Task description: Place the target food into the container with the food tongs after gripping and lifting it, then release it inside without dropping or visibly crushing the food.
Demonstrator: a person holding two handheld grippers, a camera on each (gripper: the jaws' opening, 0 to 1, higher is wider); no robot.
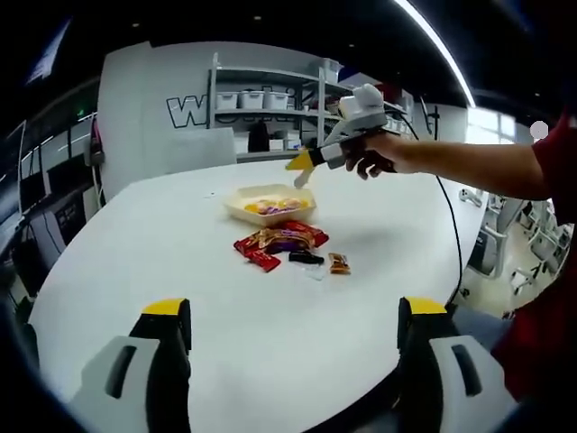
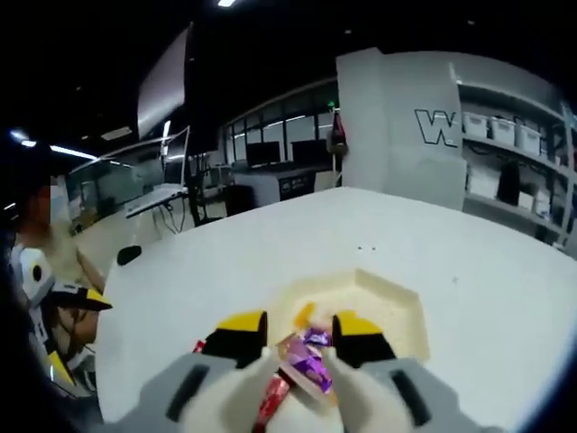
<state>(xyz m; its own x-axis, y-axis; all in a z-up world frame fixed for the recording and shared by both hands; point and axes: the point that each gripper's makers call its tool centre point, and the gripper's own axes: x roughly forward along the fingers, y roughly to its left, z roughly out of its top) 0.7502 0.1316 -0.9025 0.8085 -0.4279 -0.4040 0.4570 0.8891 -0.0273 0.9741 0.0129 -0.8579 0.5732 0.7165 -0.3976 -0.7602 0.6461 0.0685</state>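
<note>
A cream container [image 1: 270,204] sits mid-table with yellow and purple pieces in it. Just in front of it lies a pile of snack packets [image 1: 283,241]: red, purple, one black and one small orange. A hand holds my right gripper [image 1: 302,168] in the air over the container's far side. In the right gripper view my right gripper [image 2: 300,327] has its yellow-tipped jaws a narrow gap apart over the container [image 2: 397,311]. The purple and red packets [image 2: 306,361] show through that gap, and nothing is clearly pinched. My left gripper [image 1: 293,314] is wide open low over the near table.
The white table [image 1: 135,262] curves away, with its right edge by chairs [image 1: 532,244]. A cable [image 1: 448,225] trails from the right gripper across the table. Shelving with bins [image 1: 261,99] stands behind. A person's sleeve [image 1: 559,171] is at the right.
</note>
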